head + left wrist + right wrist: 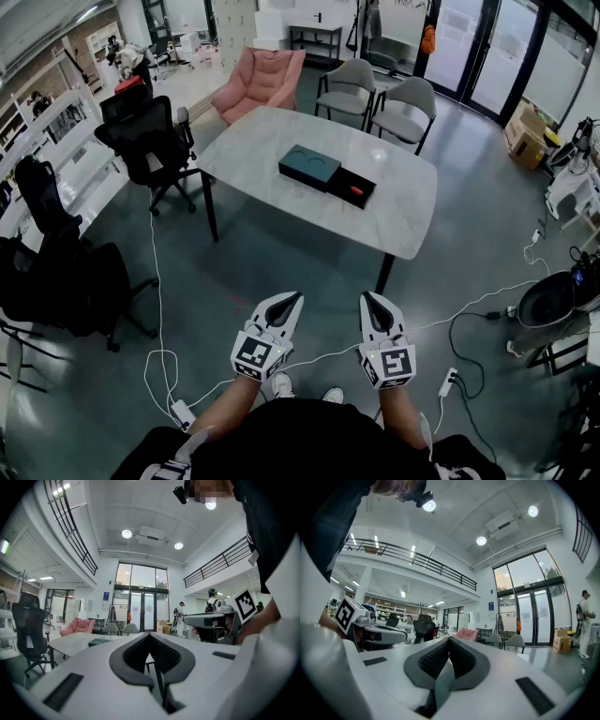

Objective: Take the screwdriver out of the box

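Left gripper (292,302) and right gripper (369,302) both sit low in front of me in the head view, jaws pinched together, nothing in them, well short of the table (253,150); the box (309,167) is around the middle of the tabletop with its drawer (349,181) slid out toward the right edge, and the screwdriver (357,191) is lying inside; left gripper view: pads meet at the tip, empty, tabletop off to the left; right gripper view: same deal, jaws closed on nothing.
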`<state>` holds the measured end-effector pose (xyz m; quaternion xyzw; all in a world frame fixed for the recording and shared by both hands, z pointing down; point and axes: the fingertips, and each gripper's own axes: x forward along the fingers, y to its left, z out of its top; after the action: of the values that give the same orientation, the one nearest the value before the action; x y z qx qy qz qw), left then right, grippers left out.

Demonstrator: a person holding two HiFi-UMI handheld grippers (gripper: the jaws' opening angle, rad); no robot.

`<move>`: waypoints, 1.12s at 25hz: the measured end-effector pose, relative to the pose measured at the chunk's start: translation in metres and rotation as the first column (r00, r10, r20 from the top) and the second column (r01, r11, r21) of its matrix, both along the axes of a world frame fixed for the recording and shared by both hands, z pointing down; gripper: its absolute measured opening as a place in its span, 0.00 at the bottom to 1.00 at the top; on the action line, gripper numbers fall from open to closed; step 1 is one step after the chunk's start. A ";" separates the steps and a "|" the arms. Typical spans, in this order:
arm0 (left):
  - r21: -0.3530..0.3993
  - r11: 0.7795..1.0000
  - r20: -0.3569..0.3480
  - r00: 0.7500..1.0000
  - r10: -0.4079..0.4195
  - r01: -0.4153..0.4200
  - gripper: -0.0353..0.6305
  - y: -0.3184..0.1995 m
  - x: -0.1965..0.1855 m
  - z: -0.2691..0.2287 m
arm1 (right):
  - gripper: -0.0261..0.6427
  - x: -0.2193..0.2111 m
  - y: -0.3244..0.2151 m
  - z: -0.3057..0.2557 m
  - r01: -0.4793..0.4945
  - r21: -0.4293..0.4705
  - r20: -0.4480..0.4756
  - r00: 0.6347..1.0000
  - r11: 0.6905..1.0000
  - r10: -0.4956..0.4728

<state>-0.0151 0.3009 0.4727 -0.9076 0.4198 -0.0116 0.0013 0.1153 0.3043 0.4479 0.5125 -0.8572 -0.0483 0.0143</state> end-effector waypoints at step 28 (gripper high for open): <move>-0.032 0.998 -0.005 0.998 0.062 -0.063 0.06 -0.018 -0.060 0.018 | 0.08 -0.069 -0.013 0.012 -0.048 -0.056 0.012 0.999 0.997 0.049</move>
<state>-0.0748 0.2830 0.4904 -0.9202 0.3909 -0.0165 -0.0138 0.0459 0.2913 0.4601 0.5328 -0.8457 -0.0204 0.0240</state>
